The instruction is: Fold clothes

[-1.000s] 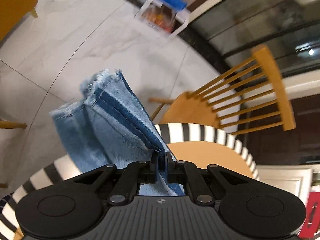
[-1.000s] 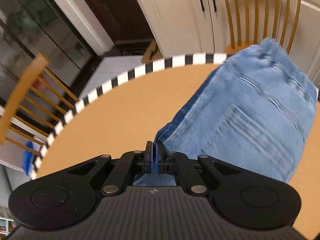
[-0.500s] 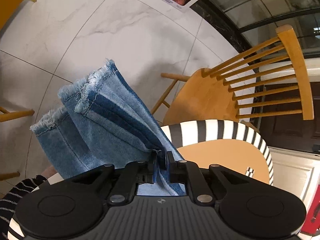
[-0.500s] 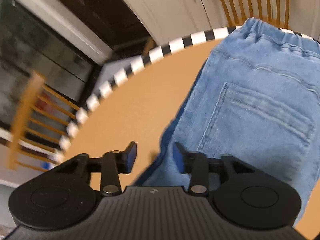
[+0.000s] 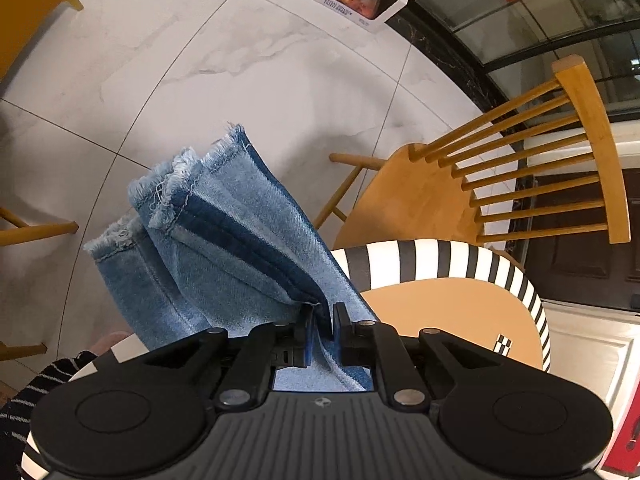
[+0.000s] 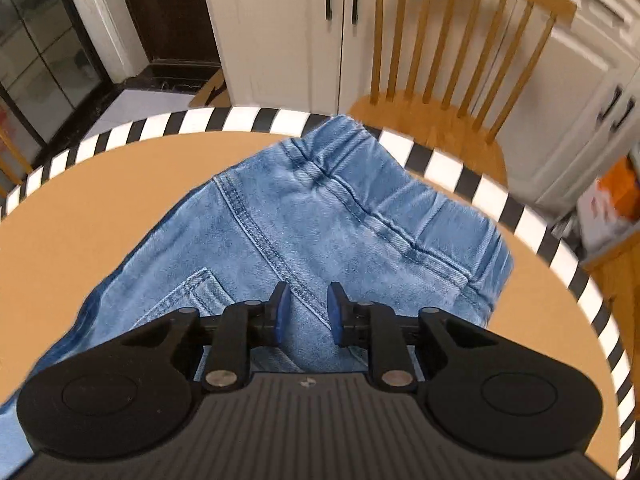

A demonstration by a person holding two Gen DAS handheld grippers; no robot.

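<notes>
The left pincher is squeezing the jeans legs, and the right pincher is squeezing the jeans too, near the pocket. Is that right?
Not quite. The right gripper is not squeezing: the right wrist view shows its jaws apart above the jeans, which lie flat on the table. Those jaws have just been closing. The left gripper does pinch the legs.

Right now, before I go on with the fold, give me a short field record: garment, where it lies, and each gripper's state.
garment: blue jeans
waist end: flat on the round table, waistband corner over its striped rim
leg ends: frayed hems hanging past the table edge above the floor
left gripper: shut on the jeans legs
right gripper: open above the seat of the jeans; jaws have just been closing; nothing pinched
nearby: wooden chair
</notes>
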